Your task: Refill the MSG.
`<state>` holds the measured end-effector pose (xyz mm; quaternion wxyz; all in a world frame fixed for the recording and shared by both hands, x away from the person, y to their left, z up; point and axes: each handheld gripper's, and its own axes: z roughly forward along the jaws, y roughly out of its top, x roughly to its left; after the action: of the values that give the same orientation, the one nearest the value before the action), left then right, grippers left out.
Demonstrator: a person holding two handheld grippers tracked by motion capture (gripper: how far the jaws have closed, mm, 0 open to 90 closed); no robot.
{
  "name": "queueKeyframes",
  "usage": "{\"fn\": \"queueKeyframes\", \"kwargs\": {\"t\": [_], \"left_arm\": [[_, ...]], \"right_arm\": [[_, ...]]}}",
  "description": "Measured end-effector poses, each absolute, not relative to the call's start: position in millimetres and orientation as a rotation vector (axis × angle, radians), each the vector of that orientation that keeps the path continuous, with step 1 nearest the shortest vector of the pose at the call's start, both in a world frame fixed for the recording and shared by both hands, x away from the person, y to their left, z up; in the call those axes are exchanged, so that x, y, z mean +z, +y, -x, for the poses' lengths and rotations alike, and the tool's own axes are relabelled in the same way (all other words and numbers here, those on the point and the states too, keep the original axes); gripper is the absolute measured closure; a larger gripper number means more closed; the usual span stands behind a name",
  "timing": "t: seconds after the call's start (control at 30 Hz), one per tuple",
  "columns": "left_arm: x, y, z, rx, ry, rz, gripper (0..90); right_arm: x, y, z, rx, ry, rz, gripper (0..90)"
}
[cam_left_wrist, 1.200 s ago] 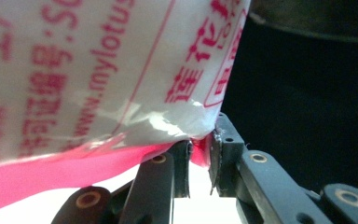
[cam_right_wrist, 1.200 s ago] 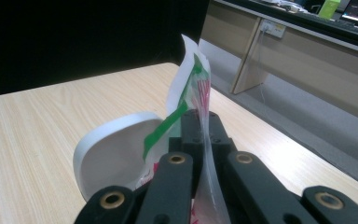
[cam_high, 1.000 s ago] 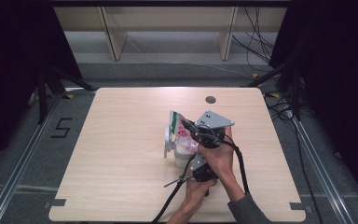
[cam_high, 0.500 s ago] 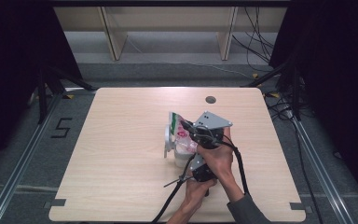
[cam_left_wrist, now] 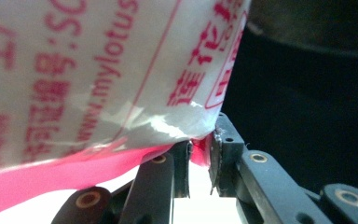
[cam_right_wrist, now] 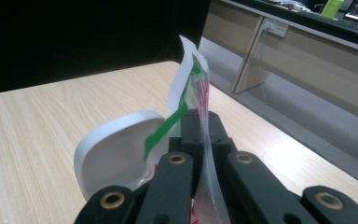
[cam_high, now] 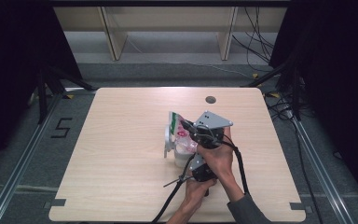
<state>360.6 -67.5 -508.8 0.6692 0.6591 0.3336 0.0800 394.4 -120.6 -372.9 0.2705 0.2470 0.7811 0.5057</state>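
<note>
Both grippers' fingers (cam_right_wrist: pixel 200 135) half-hidden by bag (cam_right_wrist: pixel 193 79)

My black fingers (cam_right_wrist: pixel 200 135) pinch a white bag (cam_left_wrist: pixel 98 70) printed pink and green; white bowl (cam_right_wrist: pixel 112 154), pale wood-grain desk (cam_high: pixel 121 140).

The table (cam_high: pixel 121 154) is bright with soft shadows, the room's sides are dark, and the close bag (cam_left_wrist: pixel 98 79) looks blurry and shiny.

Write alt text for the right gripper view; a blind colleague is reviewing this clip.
The right gripper pinches a clear plastic bag with green and pink print upright between its black fingers. A white bowl sits behind it on a wooden table.
</note>
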Motion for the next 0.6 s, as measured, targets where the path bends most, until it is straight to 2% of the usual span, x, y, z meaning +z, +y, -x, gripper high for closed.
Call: {"fn": "queueKeyframes", "kwargs": {"t": [0.1, 0.6], "left_arm": [[-508.7, -69.2, -360.1, 0.118, 0.744, -1.486, 79.4], [-509.6, -69.2, -359.6, 0.121, 0.749, -1.485, 79.4]], "right_arm": [[-371.6, -120.9, -393.3, 1.381, 2.125, -0.673, 90.0], [-372.1, -120.7, -393.6, 1.372, 2.126, -0.673, 90.0]]}}
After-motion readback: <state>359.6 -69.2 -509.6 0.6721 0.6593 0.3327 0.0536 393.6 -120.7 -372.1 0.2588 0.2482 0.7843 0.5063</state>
